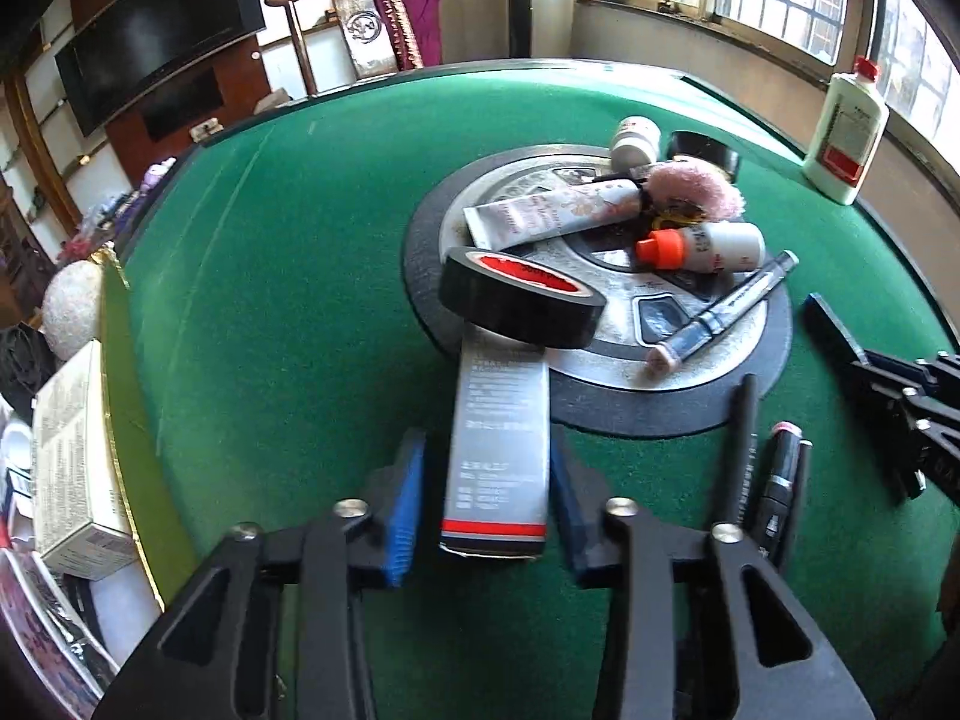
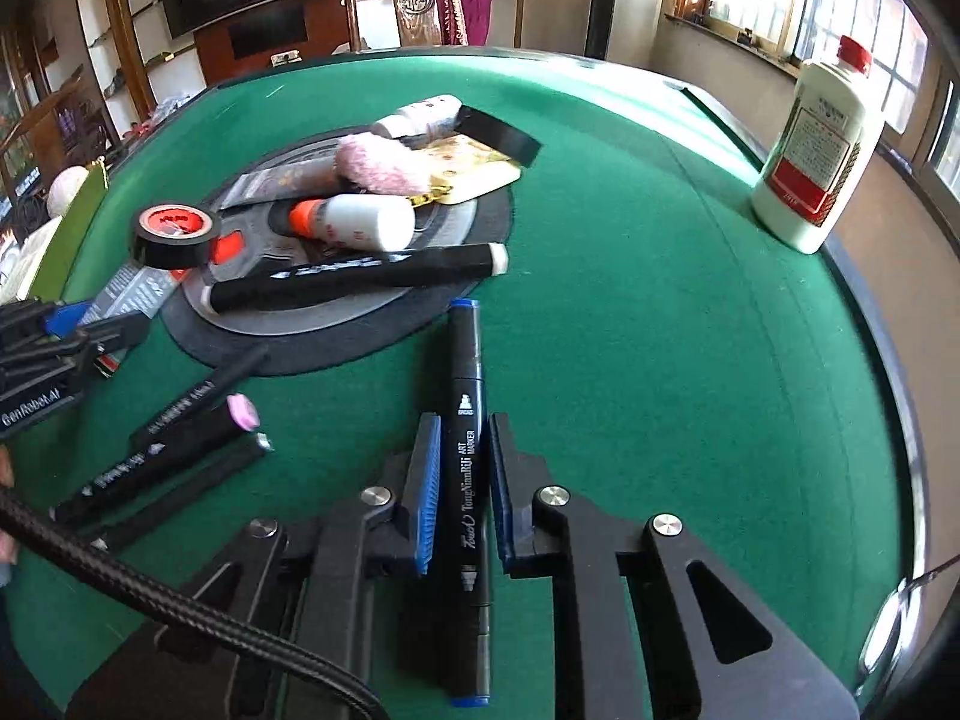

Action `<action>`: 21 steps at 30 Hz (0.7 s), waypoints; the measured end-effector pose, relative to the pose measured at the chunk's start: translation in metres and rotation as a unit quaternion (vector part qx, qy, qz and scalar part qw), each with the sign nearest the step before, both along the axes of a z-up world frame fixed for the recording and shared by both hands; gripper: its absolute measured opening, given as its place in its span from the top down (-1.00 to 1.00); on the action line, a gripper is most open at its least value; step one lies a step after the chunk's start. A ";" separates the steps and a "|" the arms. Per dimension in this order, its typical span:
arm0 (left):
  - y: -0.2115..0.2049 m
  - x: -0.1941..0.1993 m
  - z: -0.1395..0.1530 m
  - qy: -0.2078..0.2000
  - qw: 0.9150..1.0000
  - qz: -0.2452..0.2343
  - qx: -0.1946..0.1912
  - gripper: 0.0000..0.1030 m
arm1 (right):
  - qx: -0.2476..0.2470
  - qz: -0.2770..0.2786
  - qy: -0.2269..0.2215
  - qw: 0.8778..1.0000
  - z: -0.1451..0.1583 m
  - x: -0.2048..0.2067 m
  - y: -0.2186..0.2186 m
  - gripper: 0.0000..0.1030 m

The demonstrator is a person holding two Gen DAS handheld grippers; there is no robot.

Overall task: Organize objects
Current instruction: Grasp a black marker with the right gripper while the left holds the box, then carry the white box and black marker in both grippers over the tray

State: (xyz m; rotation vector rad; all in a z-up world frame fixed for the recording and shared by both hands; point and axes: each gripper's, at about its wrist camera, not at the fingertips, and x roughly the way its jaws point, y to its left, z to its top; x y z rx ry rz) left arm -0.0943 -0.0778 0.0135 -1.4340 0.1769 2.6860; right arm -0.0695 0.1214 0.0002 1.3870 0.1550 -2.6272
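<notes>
My left gripper [image 1: 489, 480] is open around a long grey box [image 1: 501, 444] with a red band; small gaps show at both pads. The box's far end lies under a black tape roll [image 1: 521, 294] on the round centre plate [image 1: 708, 360]. My right gripper [image 2: 461, 480] is open around a black art marker [image 2: 467, 468] with blue ends that lies on the green felt; gaps show on both sides. The left gripper also shows in the right wrist view [image 2: 66, 330].
On the plate lie a cosmetic tube [image 1: 552, 210], a pink fluffy item [image 1: 696, 186], an orange-capped glue bottle [image 1: 702, 246] and a marker [image 1: 726, 312]. More markers [image 2: 168, 444] lie on the felt. A white bottle [image 2: 810, 150] stands at the far right edge. Boxes [image 1: 72, 456] sit off the left edge.
</notes>
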 end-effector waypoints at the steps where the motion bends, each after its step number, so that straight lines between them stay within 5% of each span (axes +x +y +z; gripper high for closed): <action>1: 0.000 0.000 0.000 0.004 1.000 0.007 -0.017 -0.10 | -0.003 -0.003 0.002 1.000 0.000 0.001 0.004 0.76; 4: -0.002 -0.001 -0.002 0.008 1.000 0.007 -0.013 -0.10 | -0.029 -0.011 0.011 0.999 0.005 0.003 0.011 0.77; 7: -0.001 0.002 -0.001 -0.001 1.000 -0.015 0.024 0.56 | -0.052 -0.013 0.028 0.998 0.015 0.007 0.017 0.76; 10: 0.007 0.005 0.000 0.008 1.000 -0.023 0.003 0.56 | -0.089 -0.013 0.036 0.995 0.021 0.011 0.022 0.76; 21: -0.018 0.017 0.036 0.052 0.995 -0.017 0.083 0.56 | -0.134 0.030 0.070 0.988 0.038 0.022 -0.002 0.76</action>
